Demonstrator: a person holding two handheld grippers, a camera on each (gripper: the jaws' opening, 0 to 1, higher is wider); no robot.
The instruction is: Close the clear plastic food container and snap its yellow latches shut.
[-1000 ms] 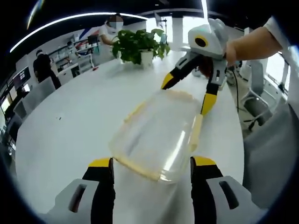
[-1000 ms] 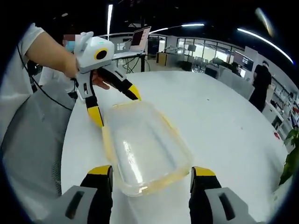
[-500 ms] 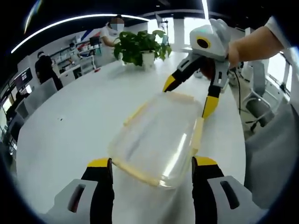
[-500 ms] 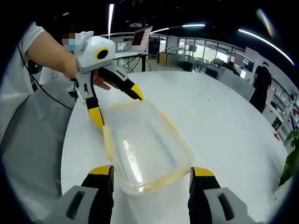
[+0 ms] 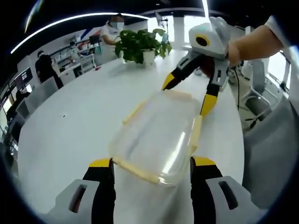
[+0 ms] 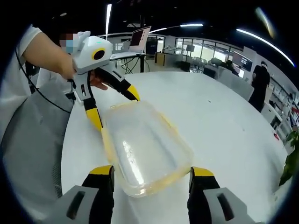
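The container (image 5: 156, 135) lies lid-down-shut on the white bench (image 5: 74, 121), yellow latches (image 5: 195, 133) along its edges. It looks light, stiff and slippery; press latches, not walls. Left hand-held gripper (image 5: 152, 179) and right hand-held gripper (image 6: 147, 184) gape at opposite ends.

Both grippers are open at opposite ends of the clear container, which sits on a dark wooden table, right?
Not quite: the table is white, as the left gripper view shows. The rest holds: the left gripper and right gripper stand open at opposite ends of the clear container.
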